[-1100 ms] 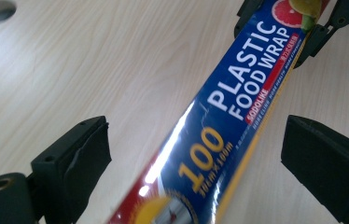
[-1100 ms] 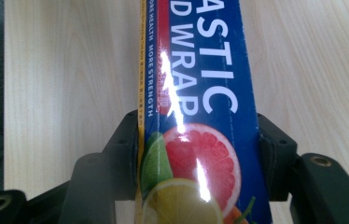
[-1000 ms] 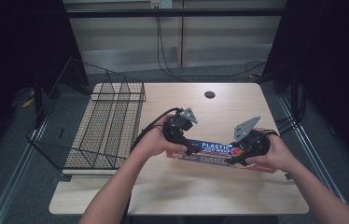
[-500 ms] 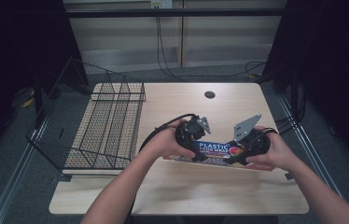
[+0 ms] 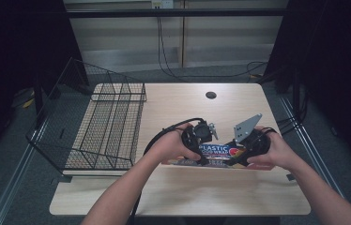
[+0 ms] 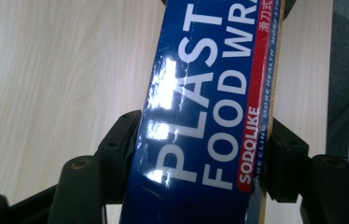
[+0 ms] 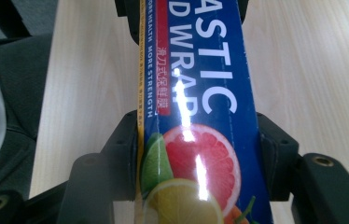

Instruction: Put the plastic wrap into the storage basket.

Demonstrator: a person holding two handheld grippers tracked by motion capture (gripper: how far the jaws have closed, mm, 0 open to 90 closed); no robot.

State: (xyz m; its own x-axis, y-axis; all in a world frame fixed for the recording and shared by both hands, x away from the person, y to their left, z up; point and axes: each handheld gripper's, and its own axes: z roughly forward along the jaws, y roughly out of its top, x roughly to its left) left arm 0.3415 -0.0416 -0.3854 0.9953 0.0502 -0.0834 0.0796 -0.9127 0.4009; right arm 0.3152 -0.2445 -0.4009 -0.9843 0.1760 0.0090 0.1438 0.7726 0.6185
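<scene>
A long blue box of plastic food wrap [image 5: 217,151] lies lengthwise near the table's front, with a hand at each end. My left gripper [image 5: 202,153] has just been closing with the box between its jaws. In the left gripper view both black jaws press on the sides of the box [image 6: 200,93], and the left gripper [image 6: 203,127] is shut on it. My right gripper [image 5: 240,157] holds the other end. In the right gripper view the right gripper [image 7: 197,122] is clamped on the box [image 7: 200,84] at its fruit picture.
A black wire basket [image 5: 99,125] stands on the left part of the wooden table [image 5: 183,197]. A dark round hole [image 5: 210,95] sits at the table's back edge. Cables run across the floor behind the table.
My left gripper has slid right along the box, closer to the right gripper, and its jaws have closed onto the box. The right hand has kept still.
</scene>
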